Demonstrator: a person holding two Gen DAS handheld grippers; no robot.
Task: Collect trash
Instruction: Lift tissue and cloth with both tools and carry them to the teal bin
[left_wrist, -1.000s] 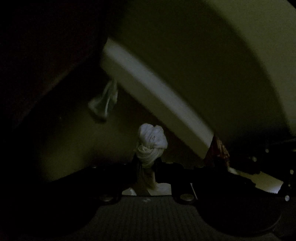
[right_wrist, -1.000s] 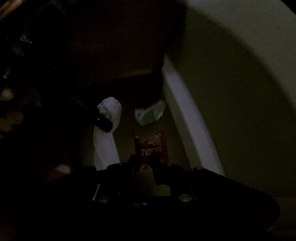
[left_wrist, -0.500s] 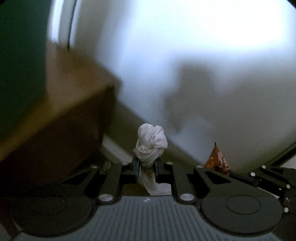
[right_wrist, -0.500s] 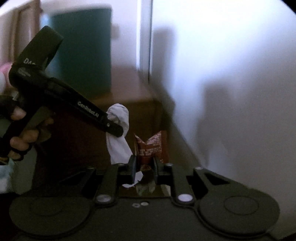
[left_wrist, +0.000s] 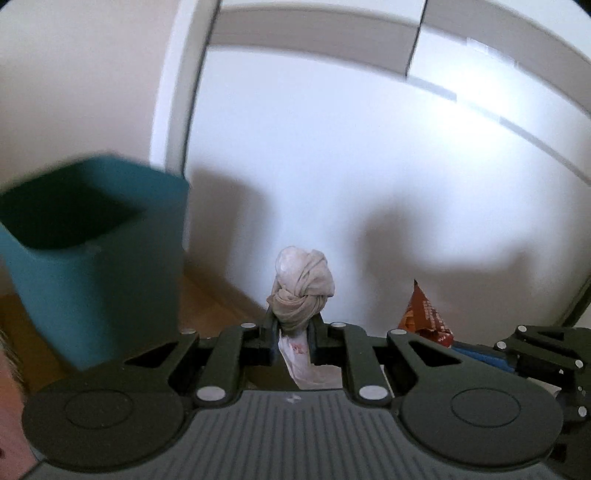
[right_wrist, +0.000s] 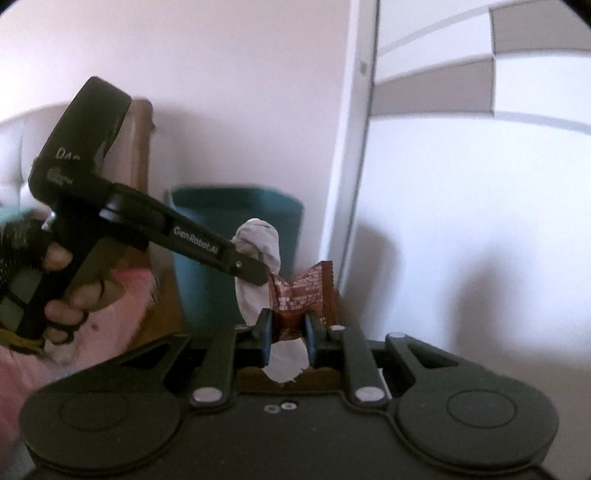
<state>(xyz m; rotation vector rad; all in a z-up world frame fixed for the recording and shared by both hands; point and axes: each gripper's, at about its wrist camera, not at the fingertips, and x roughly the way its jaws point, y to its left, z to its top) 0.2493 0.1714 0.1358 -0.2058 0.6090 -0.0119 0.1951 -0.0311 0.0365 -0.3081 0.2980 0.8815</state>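
- I have my left hand-held gripper (left_wrist: 293, 334) clamped on a twisted wad of pale tissue (left_wrist: 302, 291); its knot stands above the pads and a loose tail hangs below, so it can drop cleanly.
- My right hand-held gripper (right_wrist: 289, 325) pinches a crumpled brown snack wrapper (right_wrist: 303, 291) by its lower edge.
- The teal bin (left_wrist: 99, 254) stands open-topped on the wooden floor (left_wrist: 218, 295) against the white wall (left_wrist: 369, 166), near and to the left of both loads, presumably where they belong.
- In the right wrist view, a hand (right_wrist: 62, 288) holds the left tool's trigger grip, slanting forward and down; both point slightly downward, side by side.
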